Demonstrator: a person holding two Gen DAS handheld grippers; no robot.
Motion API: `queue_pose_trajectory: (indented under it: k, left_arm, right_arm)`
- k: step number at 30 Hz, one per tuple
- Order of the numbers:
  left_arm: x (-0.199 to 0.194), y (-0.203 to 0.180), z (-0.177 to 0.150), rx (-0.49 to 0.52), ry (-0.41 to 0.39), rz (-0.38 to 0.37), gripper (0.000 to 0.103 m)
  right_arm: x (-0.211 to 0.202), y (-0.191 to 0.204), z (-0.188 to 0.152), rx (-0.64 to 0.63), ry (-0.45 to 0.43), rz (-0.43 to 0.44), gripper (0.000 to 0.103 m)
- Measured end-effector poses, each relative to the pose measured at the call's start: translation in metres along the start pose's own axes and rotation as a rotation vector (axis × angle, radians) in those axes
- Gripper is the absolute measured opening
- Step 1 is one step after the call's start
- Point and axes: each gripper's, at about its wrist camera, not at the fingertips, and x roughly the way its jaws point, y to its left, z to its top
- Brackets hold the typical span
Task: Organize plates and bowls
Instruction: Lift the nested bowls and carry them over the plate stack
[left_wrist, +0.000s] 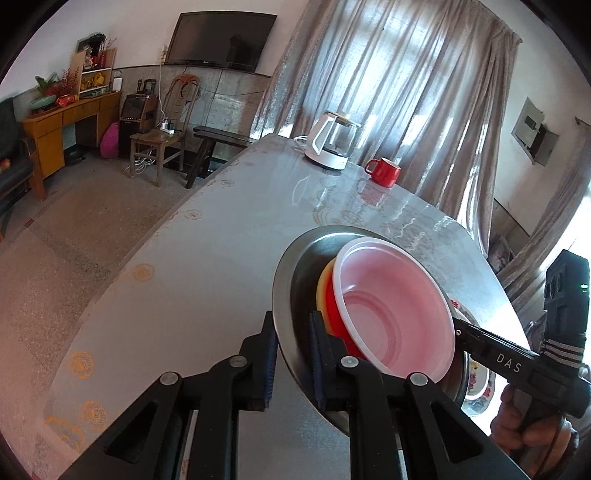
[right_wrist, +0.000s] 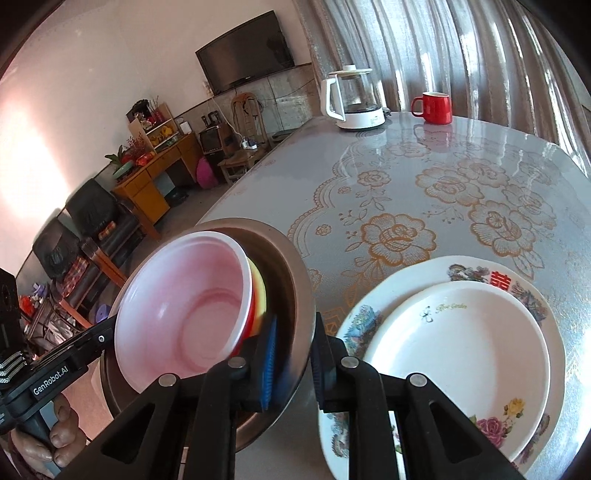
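Only the right wrist view shows the stacked white plates (right_wrist: 461, 354) fully.

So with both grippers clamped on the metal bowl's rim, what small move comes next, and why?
Probably carry the metal bowl sideways over the stacked plates and lower it; left gripper and right gripper hold it tilted, with the pink bowl nested inside.

We see bowls (right_wrist: 184, 314) nested in basin (right_wrist: 288, 266) | plates (right_wrist: 461, 354) stacked right of it | kettle (right_wrist: 354, 99), mug (right_wrist: 436, 107) behind on desk (right_wrist: 369, 166)
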Motion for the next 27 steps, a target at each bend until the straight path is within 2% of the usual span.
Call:
queue_pose_trajectory:
  k: [14,27]
  left_arm:
    - [0.022,-0.075,-0.004,0.109,0.063,-0.101,0.016]
    - [0.056,-0.122,-0.008,0.185,0.132,-0.146,0.017]
  right_arm:
    - [-0.062,-0.062,-0.009,0.137,-0.112,-0.083,0.017]
    - [-0.079,-0.113,-0.019,0.249,-0.131,-0.174,0.017]
